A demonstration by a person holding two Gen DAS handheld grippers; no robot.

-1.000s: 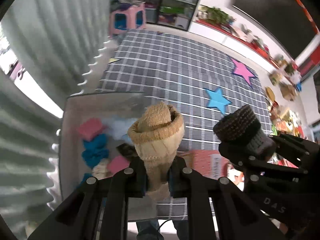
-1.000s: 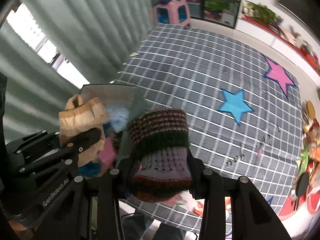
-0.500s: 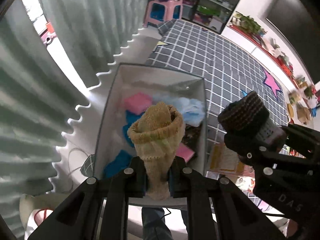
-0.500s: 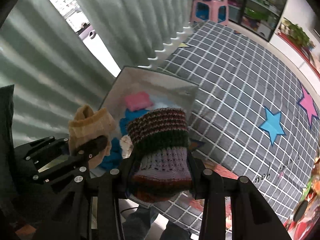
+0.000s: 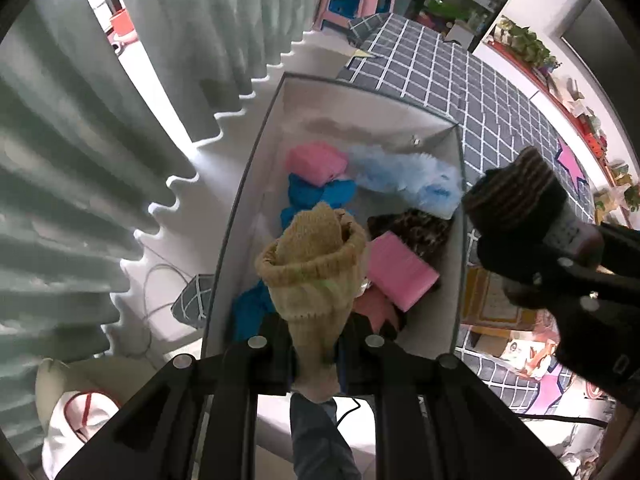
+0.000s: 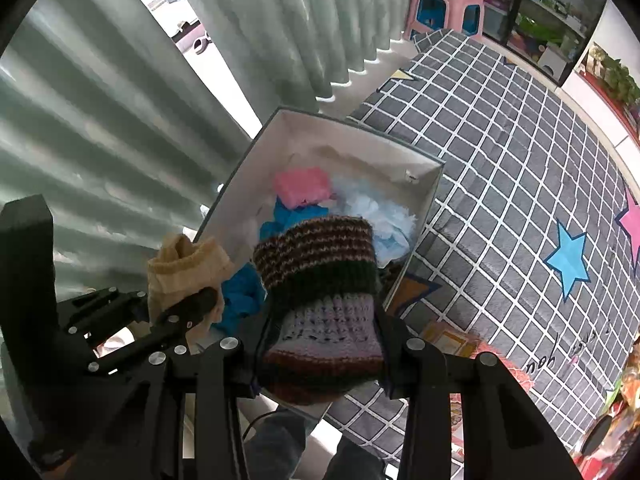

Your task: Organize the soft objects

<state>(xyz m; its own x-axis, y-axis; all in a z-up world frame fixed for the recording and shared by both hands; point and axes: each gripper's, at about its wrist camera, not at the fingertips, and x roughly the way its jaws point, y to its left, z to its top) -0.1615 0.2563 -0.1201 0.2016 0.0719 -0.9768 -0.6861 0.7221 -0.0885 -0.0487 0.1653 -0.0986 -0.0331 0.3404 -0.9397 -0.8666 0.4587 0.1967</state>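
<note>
My left gripper (image 5: pixel 318 344) is shut on a rolled tan knit sock (image 5: pixel 316 272) and holds it above a white storage box (image 5: pixel 256 168). My right gripper (image 6: pixel 320 344) is shut on a rolled striped brown, green and lilac knit sock (image 6: pixel 320 280), held over the box's right rim (image 6: pixel 432 188). The striped sock (image 5: pixel 516 196) and right gripper show at the right of the left wrist view; the tan sock (image 6: pixel 184 272) and left gripper (image 6: pixel 192 312) show at the left of the right wrist view. The box holds pink (image 5: pixel 316 160), blue (image 5: pixel 316 194) and pale blue fluffy (image 5: pixel 408 180) soft items.
Green pleated curtains (image 5: pixel 80 160) hang left of the box. A grey checked mat with coloured stars (image 6: pixel 520 184) covers the floor to the right. A pink stool (image 6: pixel 444 10) stands far back. A cable and a small checked pouch (image 5: pixel 192 300) lie on the floor beside the box.
Both grippers have moved left from over the mat to above the box, each still holding its sock. The inside of the box now fills the middle of both views.
</note>
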